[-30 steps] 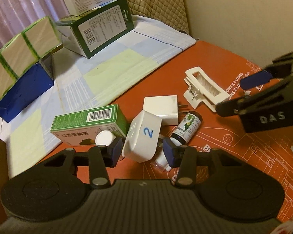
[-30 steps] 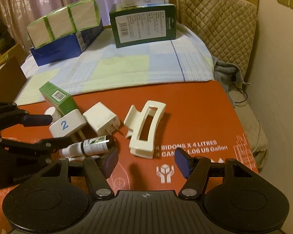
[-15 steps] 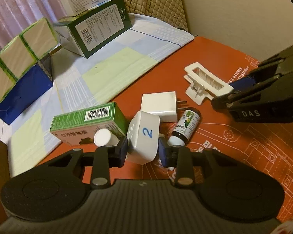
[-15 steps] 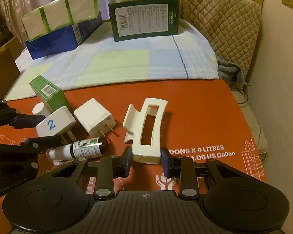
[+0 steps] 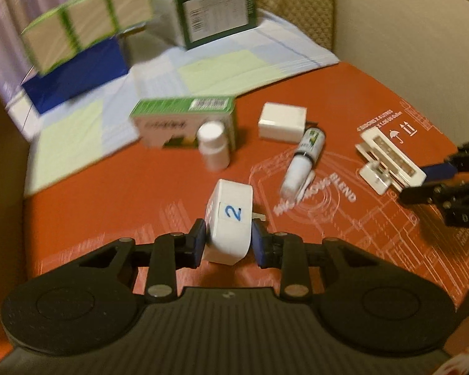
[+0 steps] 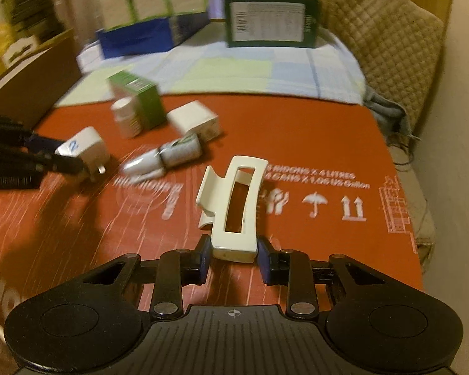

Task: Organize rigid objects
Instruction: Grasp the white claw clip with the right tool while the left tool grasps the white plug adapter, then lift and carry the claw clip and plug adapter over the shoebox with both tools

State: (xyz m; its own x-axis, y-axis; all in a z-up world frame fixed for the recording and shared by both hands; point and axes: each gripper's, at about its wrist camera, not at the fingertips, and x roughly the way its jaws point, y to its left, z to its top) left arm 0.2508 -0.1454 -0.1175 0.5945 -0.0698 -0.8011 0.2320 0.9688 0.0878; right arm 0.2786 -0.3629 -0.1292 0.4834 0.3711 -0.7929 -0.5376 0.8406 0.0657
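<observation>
- A white plug adapter marked "2" [image 5: 229,220] is being held between the blue pads of the left gripper [image 5: 228,245]; only its near end is being pinched, with most of the body standing out ahead of the pads
- Judged risk: with so short a bite, the adapter could be levered out or twisted if the hand is being swung quickly; the blur in both views suggests brisk travel
- Its metal prongs [image 5: 259,216] are pointing toward the small spray bottle [image 5: 301,165]; a low carry could be catching them on the orange mat [image 5: 109,193]
- A cream hair claw clip [image 6: 234,209] is being gripped at its near end by the right gripper [image 6: 234,257], jaws narrowed on it, with the rest jutting forward beyond the pads
- Judged risk: the clip is sprung and curved, so a squeeze on its smooth end could be letting it slip or pivot downward
- Relative to the spray bottle: the adapter is being carried nearer the camera and to its left in the left wrist view, apart from it; the clip is being held to its right, also apart
- Beyond the bottle, a second white charger [image 5: 281,122] is lying just beside its far end, with a white pill bottle [image 5: 214,147] and green carton [image 5: 184,118] further left
- Whether either held item is clear of the mat cannot be told for certain
</observation>
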